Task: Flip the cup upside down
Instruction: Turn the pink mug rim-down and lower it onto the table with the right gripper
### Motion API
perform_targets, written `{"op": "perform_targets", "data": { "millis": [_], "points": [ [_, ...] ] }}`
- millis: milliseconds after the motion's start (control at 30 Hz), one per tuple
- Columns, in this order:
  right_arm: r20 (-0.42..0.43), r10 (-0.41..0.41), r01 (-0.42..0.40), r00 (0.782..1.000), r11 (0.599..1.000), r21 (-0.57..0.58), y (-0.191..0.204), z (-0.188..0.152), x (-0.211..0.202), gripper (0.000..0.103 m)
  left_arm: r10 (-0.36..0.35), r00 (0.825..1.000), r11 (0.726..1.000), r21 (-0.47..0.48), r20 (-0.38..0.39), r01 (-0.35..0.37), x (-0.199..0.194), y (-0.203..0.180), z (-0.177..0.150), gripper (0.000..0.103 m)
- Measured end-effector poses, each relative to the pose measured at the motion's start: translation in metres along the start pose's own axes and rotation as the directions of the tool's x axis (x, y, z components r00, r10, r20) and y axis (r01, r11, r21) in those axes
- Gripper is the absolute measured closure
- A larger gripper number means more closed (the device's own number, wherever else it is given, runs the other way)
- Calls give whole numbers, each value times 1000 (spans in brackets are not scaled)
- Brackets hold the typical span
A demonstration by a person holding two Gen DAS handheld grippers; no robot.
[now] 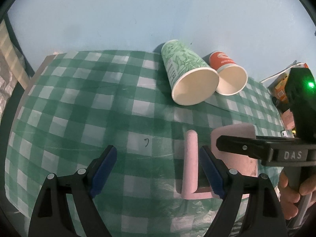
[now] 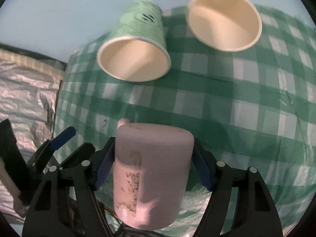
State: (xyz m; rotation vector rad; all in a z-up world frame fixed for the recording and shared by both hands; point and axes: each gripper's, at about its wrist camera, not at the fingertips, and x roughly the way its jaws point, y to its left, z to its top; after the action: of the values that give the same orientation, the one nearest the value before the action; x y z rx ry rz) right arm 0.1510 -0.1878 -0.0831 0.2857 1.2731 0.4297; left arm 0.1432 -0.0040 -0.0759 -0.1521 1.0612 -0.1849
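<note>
A pink mug stands bottom-up on the green checked tablecloth. Its flat base faces up and its handle points left. My right gripper has its blue pads on both sides of the mug body, touching or nearly touching it. In the left wrist view the right gripper reaches across the mug from the right. My left gripper is open and empty, low over the cloth, with its right pad beside the mug handle.
A green paper cup and an orange paper cup lie on their sides at the far edge of the table, mouths toward me. A wall stands behind them. Clutter and a white cable sit at the right. Silvery sheeting lies left of the table.
</note>
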Motion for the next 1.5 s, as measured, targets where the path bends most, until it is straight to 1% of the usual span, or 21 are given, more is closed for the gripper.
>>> {"op": "perform_targets", "data": {
  "millis": [167,233,300,400,467,533,667,800,900,1000,1067,1133,1233,1400,1500],
  "points": [
    [128,-33,46,991,994,-98,13,-14,-20,30,9,999,1000,-30,46,-8,-11,4,-6,17],
    [185,-46,72,982,988,-136,18,-20,-27,31,11,998,999,-39,68,-8,-17,4,-9,17],
    [252,-54,101,966,979,-178,25,-29,-35,31,20,996,999,-37,87,-17,-22,2,-13,17],
    [317,-59,134,947,966,-221,32,-37,-40,31,22,993,1000,-18,114,-21,-31,-2,-19,15],
    [365,-70,169,928,954,-247,37,-41,-44,31,43,989,999,3,140,-44,-37,-7,-24,15],
    [420,-95,222,903,938,-265,43,-45,-48,31,50,986,999,12,162,-52,-43,-10,-27,15],
    [523,-128,315,842,906,-284,52,-51,-54,31,42,982,999,0,184,-42,-49,-8,-32,15],
    [595,-148,380,790,880,-284,57,-57,-59,31,60,977,998,-14,206,-59,-50,-7,-33,15],
    [636,-156,417,755,863,-283,61,-61,-61,31,66,975,998,-29,211,-62,-49,-5,-32,15],
    [657,-156,426,737,862,-274,62,-62,-63,31,64,975,997,-44,214,-55,-46,-2,-30,15],
    [661,-159,431,733,861,-270,62,-61,-63,31,54,977,998,-50,206,-45,-43,0,-30,15],
    [663,-156,427,732,863,-269,62,-61,-62,31,61,978,997,-63,199,-50,-38,2,-30,15],
    [677,-157,432,719,864,-259,62,-62,-62,31,59,980,996,-79,188,-45,-33,6,-30,15],
    [715,-168,469,678,849,-244,65,-65,-60,31,71,979,995,-83,192,-56,-31,6,-29,15],
    [731,-176,488,660,839,-239,67,-66,-56,31,76,978,995,-82,195,-60,-31,7,-28,15]
  ]
}}
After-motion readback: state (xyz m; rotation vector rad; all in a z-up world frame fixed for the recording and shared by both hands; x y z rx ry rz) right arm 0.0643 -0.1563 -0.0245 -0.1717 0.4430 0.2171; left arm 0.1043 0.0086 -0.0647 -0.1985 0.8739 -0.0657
